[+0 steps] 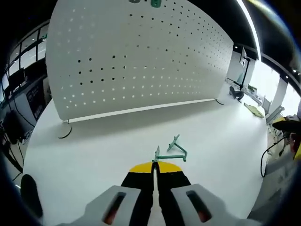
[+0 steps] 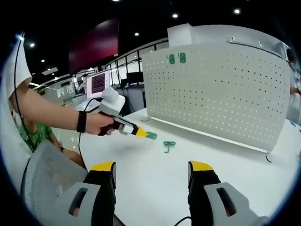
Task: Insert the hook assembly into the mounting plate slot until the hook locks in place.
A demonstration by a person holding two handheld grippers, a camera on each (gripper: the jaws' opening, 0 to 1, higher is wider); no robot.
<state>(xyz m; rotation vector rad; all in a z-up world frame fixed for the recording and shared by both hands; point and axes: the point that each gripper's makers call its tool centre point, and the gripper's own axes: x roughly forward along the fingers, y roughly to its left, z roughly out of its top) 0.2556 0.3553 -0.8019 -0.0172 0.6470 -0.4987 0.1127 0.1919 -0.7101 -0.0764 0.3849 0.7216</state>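
Note:
My left gripper (image 1: 154, 165) is shut on a small green hook piece (image 1: 156, 152) that sticks out past its yellow tips. In the right gripper view the left gripper (image 2: 141, 133) hovers low over the white table with that green piece (image 2: 151, 135) in its jaws, held by a person's hand (image 2: 96, 123). A second green hook (image 1: 178, 149) (image 2: 168, 145) lies on the table just beyond it. Behind stands the white perforated mounting plate (image 1: 141, 61) (image 2: 221, 89), with two green hooks (image 2: 177, 58) fixed near its top left. My right gripper (image 2: 153, 175) is open, holding nothing, near the table's front.
The white table (image 1: 94, 155) (image 2: 235, 155) runs up to the plate's base rail (image 1: 141, 109). A round foot (image 2: 268, 157) props the plate at the right. Desks, monitors (image 2: 98, 83) and a railing fill the room behind. A person's arm (image 2: 47, 110) reaches in from the left.

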